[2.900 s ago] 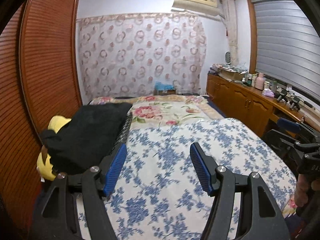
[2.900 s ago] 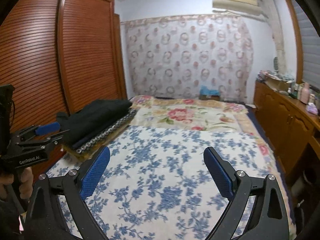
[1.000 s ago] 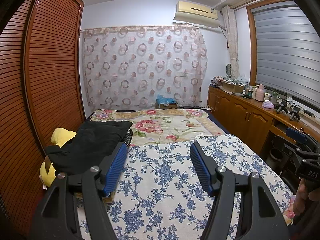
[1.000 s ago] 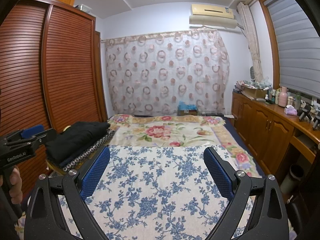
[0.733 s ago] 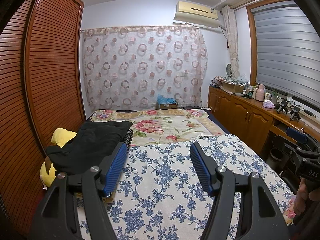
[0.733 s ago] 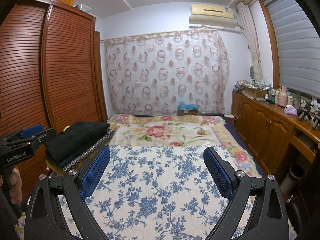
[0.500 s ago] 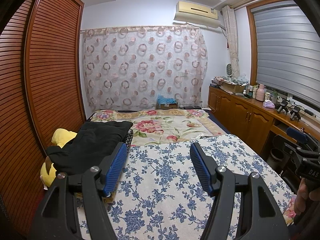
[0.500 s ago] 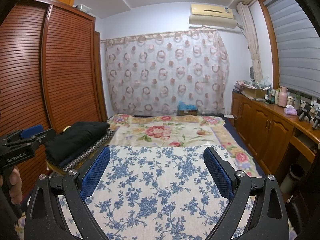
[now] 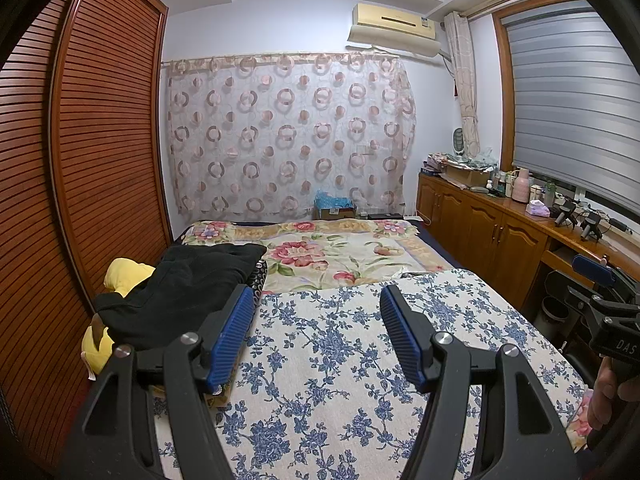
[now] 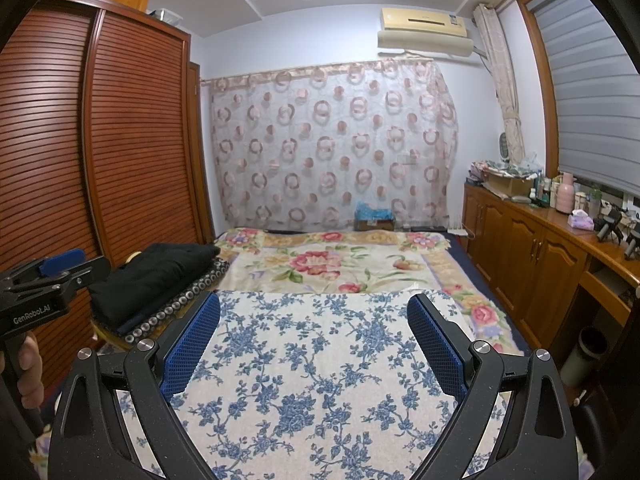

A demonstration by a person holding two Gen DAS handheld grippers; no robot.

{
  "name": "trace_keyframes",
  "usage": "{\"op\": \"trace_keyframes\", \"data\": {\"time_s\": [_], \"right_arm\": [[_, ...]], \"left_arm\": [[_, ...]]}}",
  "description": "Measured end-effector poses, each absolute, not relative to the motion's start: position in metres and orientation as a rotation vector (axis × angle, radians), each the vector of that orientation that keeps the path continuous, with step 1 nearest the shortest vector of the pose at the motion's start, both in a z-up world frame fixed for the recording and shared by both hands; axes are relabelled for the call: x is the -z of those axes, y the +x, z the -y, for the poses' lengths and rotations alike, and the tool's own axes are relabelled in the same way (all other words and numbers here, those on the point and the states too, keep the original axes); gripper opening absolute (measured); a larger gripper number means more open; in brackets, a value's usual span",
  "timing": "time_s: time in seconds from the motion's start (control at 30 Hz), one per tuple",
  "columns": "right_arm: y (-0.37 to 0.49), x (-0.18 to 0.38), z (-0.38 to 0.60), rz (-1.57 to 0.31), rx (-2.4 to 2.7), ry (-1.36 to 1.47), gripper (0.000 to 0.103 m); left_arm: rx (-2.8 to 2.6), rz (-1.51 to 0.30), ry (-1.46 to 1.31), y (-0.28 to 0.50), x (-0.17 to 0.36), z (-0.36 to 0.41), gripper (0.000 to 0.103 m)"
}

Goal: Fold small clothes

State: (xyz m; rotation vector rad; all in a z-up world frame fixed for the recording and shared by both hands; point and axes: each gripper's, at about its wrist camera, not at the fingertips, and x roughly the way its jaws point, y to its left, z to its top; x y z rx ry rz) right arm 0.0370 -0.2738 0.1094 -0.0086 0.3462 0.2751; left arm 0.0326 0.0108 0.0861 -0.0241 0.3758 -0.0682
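Left wrist view looks along a bed (image 9: 344, 256) that fills the middle of the room. On its near half lies a white cloth with blue flowers (image 9: 340, 368), spread flat; beyond it, toward 12 o'clock, lies a cream blanket with red flowers (image 9: 332, 256). At 9 o'clock stands a tall brown wardrobe with slatted doors (image 9: 92, 152). A curtain with ring pattern (image 9: 288, 136) covers the far wall, and an air conditioner (image 9: 394, 26) hangs above it at 1 o'clock. At 3 o'clock a low wooden cabinet (image 9: 488, 236) runs along the wall under a grey window blind (image 9: 572, 104); bottles and small items stand on its top.

A pile of black folded clothes (image 9: 180, 292) rests at the left edge of the bed, at about 10 o'clock from the left gripper (image 9: 316, 320), on a mat with ring pattern. A yellow plush toy (image 9: 124, 274) shows partly from under the pile.

The left gripper hangs over the blue-flowered cloth with its jaws apart, and nothing is between the blue pads (image 9: 232, 336). In the right wrist view the right gripper (image 10: 314, 328) is also over this cloth, jaws wide apart and empty. There the black pile (image 10: 156, 276) lies at 10 o'clock, apart from the fingers. A person's hand (image 10: 28, 372) holds the handle of the left gripper at 8 o'clock in that view.
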Motion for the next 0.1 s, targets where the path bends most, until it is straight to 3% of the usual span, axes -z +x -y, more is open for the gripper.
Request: {"op": "trace_keyframes", "data": {"time_s": [0.1], "right_arm": [[0.0368, -0.1094, 0.2738, -0.347, -0.276, -0.01, 0.096]], "left_arm": [[0.067, -0.374, -0.024, 0.0326, -0.086, -0.0107, 0.065]]}}
